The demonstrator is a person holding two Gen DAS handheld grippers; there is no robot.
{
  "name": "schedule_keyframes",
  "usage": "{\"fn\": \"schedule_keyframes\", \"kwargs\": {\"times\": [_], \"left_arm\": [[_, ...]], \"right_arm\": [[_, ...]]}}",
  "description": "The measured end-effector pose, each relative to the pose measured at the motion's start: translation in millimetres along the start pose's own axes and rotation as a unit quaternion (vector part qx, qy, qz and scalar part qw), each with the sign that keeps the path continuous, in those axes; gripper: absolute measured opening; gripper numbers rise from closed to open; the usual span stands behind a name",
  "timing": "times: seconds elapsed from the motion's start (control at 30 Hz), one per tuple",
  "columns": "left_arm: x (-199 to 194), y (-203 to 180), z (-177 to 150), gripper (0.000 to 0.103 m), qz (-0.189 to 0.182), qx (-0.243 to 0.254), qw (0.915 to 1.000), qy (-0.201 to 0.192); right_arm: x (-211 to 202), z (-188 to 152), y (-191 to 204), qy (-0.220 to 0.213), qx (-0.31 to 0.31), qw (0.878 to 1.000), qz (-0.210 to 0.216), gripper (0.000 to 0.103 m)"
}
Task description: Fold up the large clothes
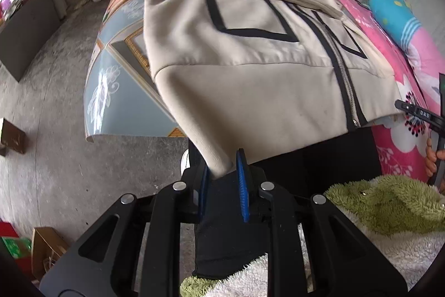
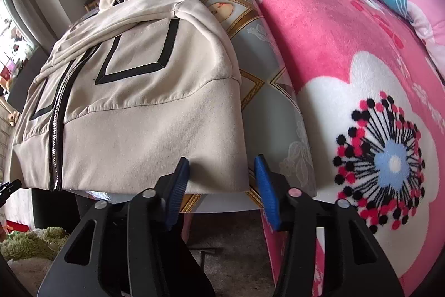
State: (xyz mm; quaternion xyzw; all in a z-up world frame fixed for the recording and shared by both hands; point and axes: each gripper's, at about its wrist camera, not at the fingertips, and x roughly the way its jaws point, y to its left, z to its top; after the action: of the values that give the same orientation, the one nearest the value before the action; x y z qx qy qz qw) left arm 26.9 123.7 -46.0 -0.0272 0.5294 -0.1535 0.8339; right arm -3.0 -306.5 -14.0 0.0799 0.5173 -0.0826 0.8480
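Left gripper (image 1: 224, 180) pinches the cream jacket (image 1: 250, 68) hem corner; right gripper (image 2: 222, 185), jaws half-open, should bite its corner fully before lifting evenly

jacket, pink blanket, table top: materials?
Jacket: looks like matte cotton-type knit, soft creases, metal-looking zip. Blanket: probably fleece, fuzzy printed pile. Table top: glossy printed sheet, likely vinyl or laminate, with window glare.
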Motion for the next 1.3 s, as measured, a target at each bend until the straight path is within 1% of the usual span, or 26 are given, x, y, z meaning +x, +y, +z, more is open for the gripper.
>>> {"fn": "schedule_keyframes", "kwargs": {"times": [0.03,0.07,0.1,0.17,0.2,0.23,0.37,0.47,0.6,0.67,0.7,0.83,0.93,1.03,1.07,1.1,1.13,1.17,1.2,1.23,1.27,1.3], "left_arm": [[-3,-3,0,0.018,-0.002,0.008,1.0,-0.005],[-5,-5,2,0.017,-0.003,0.014,0.9999,-0.008],[-7,-8,3,0.014,-0.006,0.022,0.9997,-0.011],[-12,-13,6,0.011,-0.015,0.038,0.9989,-0.023],[-15,-15,8,0.007,-0.021,0.039,0.9986,-0.029],[-17,-15,11,0.006,-0.026,0.039,0.9983,-0.035],[-33,-16,21,0.005,-0.05,0.027,0.9958,-0.073],[-43,-13,37,0.004,-0.067,0.021,0.9924,-0.101],[-49,-2,67,0.004,-0.075,0.003,0.988,-0.135],[-50,3,83,0.004,-0.079,-0.006,0.9864,-0.144],[-50,7,91,0.004,-0.079,-0.011,0.9857,-0.148],[-42,26,131,0.003,-0.065,-0.027,0.983,-0.17],[-29,38,158,0.003,-0.044,-0.03,0.9832,-0.175],[-6,52,186,0.003,-0.029,-0.039,0.9861,-0.159],[8,58,196,0.004,-0.015,-0.049,0.9881,-0.145],[20,66,203,0.005,0.0,-0.062,0.9888,-0.135],[27,71,206,0.005,0.014,-0.069,0.9887,-0.132],[34,77,210,0.006,0.036,-0.074,0.9884,-0.127],[37,82,211,0.012,0.05,-0.084,0.9877,-0.122],[36,87,209,0.02,0.048,-0.095,0.9866,-0.124],[31,92,205,0.024,0.04,-0.106,0.9844,-0.135],[25,94,199,0.03,0.038,-0.109,0.983,-0.143]], "right_arm": [[0,0,0,0.002,0.0,1.0,0.002,0.032],[0,-1,1,0.004,-0.002,1.0,-0.002,0.027],[-1,-1,2,0.004,-0.006,1.0,-0.007,0.025],[-5,-1,4,0.001,-0.006,1.0,-0.003,0.009],[-8,1,5,-0.001,-0.004,1.0,0.001,0.007],[-11,2,7,-0.005,-0.006,1.0,-0.001,0.007],[-29,10,14,-0.027,-0.011,1.0,0.0,0.006],[-39,23,18,-0.044,-0.016,0.999,-0.003,0.006],[-50,51,27,-0.078,-0.027,0.997,0.003,0.006],[-51,70,34,-0.093,-0.031,0.995,0.009,0.006],[-50,76,36,-0.098,-0.033,0.995,0.01,0.006],[-41,121,47,-0.127,-0.042,0.991,0.011,0.006],[-22,156,52,-0.137,-0.038,0.99,0.019,0.006],[19,184,53,-0.118,-0.023,0.992,0.025,0.006],[39,194,50,-0.099,-0.012,0.994,0.035,0.006],[52,197,50,-0.084,-0.007,0.996,0.038,0.006],[72,203,47,-0.059,0.008,0.998,0.035,0.006],[83,205,44,-0.044,0.021,0.998,0.036,0.009],[89,206,41,-0.035,0.031,0.998,0.044,0.009],[89,205,37,-0.036,0.042,0.997,0.056,0.012],[85,203,34,-0.041,0.048,0.996,0.066,0.019],[77,200,31,-0.049,0.052,0.995,0.068,0.026]]}}
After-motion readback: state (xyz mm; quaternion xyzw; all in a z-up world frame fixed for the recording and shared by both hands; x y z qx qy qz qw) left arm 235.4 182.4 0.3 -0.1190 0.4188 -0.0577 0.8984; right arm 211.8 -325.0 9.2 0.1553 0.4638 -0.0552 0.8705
